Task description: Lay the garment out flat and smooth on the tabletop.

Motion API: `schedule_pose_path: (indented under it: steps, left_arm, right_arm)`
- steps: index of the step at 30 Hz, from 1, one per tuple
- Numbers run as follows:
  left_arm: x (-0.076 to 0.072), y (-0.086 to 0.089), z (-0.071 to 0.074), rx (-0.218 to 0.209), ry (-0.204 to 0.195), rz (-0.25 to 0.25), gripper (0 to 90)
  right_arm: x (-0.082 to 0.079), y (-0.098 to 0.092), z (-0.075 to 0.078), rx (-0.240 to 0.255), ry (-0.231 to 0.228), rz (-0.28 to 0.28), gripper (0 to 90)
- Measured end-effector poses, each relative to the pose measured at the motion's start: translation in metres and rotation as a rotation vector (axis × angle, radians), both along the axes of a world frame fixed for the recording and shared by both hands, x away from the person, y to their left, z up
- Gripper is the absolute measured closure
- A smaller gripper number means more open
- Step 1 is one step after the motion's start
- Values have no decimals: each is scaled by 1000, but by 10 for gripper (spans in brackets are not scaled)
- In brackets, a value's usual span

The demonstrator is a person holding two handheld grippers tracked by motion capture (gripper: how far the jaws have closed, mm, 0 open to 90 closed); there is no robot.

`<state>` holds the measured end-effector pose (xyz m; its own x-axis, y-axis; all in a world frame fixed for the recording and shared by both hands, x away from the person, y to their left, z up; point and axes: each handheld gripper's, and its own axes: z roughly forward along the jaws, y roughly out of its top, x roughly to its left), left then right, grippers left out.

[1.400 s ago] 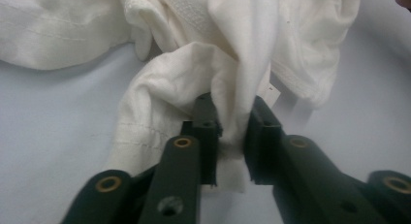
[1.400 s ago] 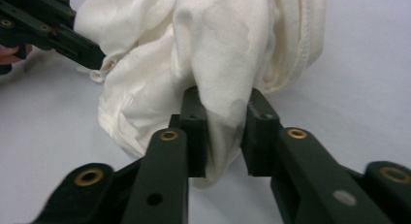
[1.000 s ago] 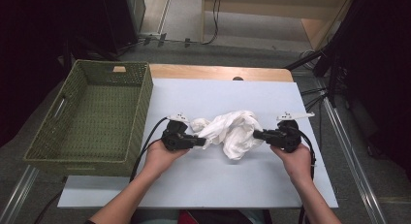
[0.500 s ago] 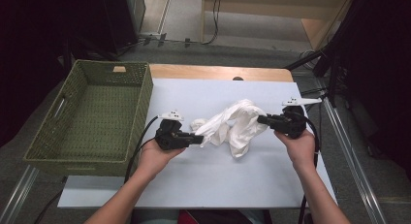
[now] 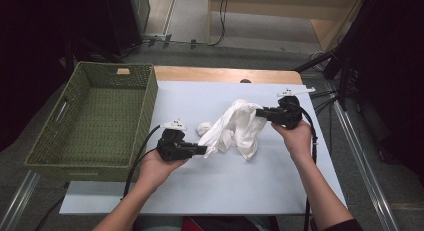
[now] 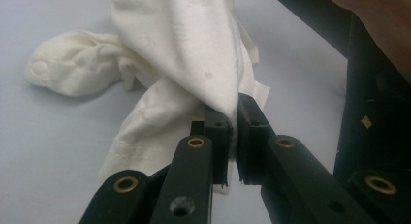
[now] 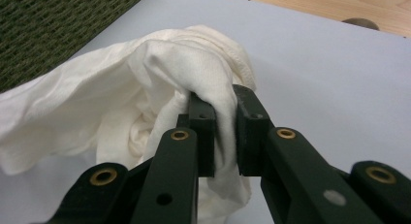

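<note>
Left gripper (image 5: 204,150): clamped on one end of the white cloth (image 5: 235,128); in the left gripper view a thin fold of fabric is pinched between the jaws.
Right gripper (image 5: 260,112): clamped on the opposite end of the cloth, a thicker bunch of fabric pressed between its jaws.
White cloth: hangs between the two grippers, sloping up from the left gripper to the higher right one; loose folds sag below the right gripper, and a crumpled lobe rests on the desk (image 5: 260,181) just beyond the left gripper.
Green woven basket (image 5: 92,118): outward of the left gripper, well apart from the cloth.
</note>
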<state>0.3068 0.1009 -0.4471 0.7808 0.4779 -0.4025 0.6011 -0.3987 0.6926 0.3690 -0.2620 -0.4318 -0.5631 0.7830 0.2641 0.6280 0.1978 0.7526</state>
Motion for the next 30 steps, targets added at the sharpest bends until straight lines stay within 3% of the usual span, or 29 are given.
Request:
schedule_pose_path:
  steps: [6,14,20,22,24,26,30]
  left_arm:
    - [-17,0,0,11,5,-9,852]
    - [-37,4,2,-9,30,-21,850]
    - [-30,12,-10,28,45,28,823]
    - [-28,13,-12,45,45,31,737]
    - [-27,15,-11,53,31,36,580]
    - [-25,18,-8,29,6,51,500]
    - [-19,26,-4,-8,-2,92,381]
  right_arm:
    - [16,16,-4,-1,12,27,782]
    - [33,39,-10,-5,26,70,781]
    - [41,53,-21,-25,44,97,732]
    - [42,52,-21,-17,47,87,599]
    - [40,48,-17,-1,27,76,511]
    - [36,44,-10,11,4,65,421]
    - [31,33,-3,37,4,45,358]
